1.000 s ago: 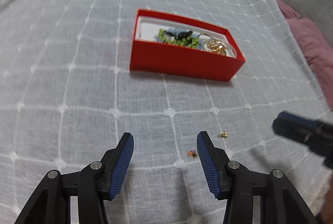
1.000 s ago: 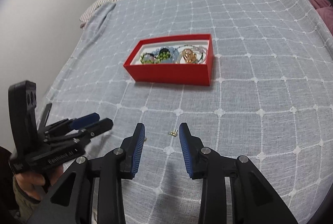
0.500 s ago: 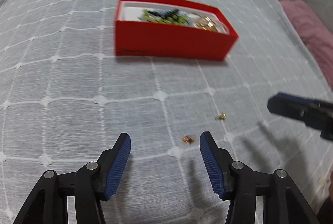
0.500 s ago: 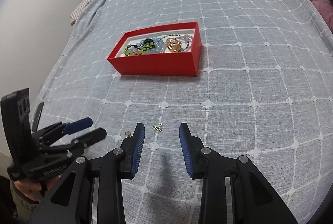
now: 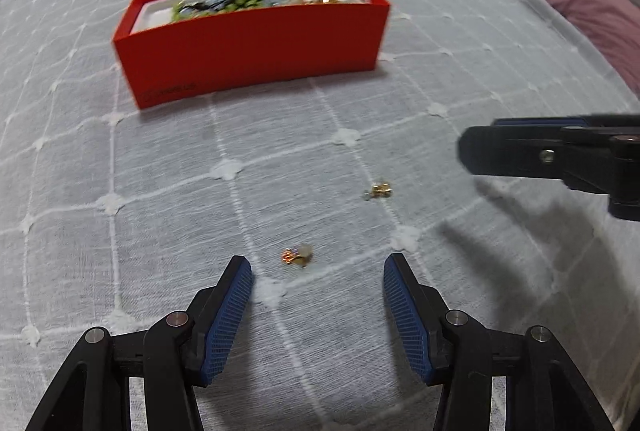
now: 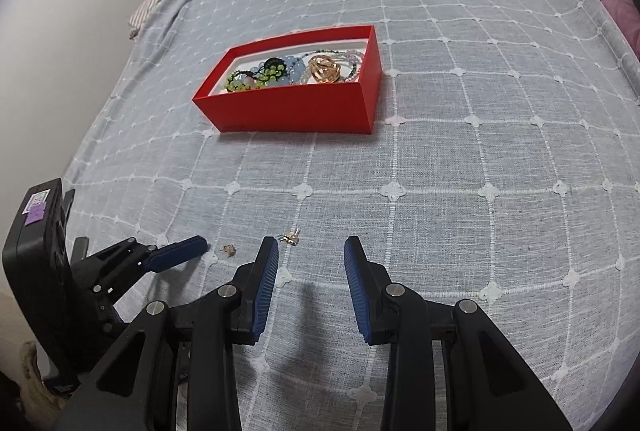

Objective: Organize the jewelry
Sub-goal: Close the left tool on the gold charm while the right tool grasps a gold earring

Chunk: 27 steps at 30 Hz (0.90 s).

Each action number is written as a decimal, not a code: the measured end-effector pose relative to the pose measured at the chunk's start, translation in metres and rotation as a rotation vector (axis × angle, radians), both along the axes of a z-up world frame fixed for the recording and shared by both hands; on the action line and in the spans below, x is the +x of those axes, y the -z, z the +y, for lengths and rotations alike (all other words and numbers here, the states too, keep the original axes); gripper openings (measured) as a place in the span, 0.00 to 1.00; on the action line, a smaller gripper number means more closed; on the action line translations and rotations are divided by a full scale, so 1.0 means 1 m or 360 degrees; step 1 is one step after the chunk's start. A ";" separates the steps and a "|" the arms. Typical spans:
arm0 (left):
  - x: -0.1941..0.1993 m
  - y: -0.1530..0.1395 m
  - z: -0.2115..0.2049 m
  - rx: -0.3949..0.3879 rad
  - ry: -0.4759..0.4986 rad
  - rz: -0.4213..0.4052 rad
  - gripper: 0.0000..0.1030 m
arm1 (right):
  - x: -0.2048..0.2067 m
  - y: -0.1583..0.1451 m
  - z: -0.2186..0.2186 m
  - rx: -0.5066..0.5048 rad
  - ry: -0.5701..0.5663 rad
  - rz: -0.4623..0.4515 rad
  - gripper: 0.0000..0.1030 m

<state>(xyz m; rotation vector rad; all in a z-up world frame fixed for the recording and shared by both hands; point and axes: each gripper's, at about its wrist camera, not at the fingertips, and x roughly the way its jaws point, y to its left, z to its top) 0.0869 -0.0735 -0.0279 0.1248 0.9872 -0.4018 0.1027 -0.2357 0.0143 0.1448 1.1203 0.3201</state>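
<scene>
Now we are hovering both tongs, left (image 5: 318, 271) and right (image 6: 308, 251), wide and holding nothing. Two earrings, one (image 5: 297, 255) and another (image 5: 378, 189), are lying on the bedspread (image 6: 480, 111) near the one red box (image 6: 288, 111). We are risking pinching cloth instead, or flicking these tiny studs away.

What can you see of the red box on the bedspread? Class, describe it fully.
The red box is a shallow, open-topped rectangular carton, seemingly card, with plain red walls, a white lining and a faint mark low on one long wall. It sits flat and upright on the checked grey bedspread, with no lid in view. Inside lie green beads, pale blue beads and a gold ornament. Nothing touches it from outside; both tongs are well short of it.
</scene>
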 end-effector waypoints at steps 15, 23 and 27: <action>0.003 0.005 -0.010 0.0103 0.0065 -0.0048 0.04 | 0.001 0.001 -0.001 -0.0011 0.0011 -0.0017 0.27; 0.007 -0.010 0.011 0.0017 -0.0049 -0.0058 0.04 | 0.003 0.010 0.001 -0.0019 -0.0021 -0.0001 0.26; 0.008 -0.022 0.029 -0.0052 -0.0133 -0.0078 0.04 | 0.003 0.016 0.011 -0.0036 -0.0095 -0.0015 0.26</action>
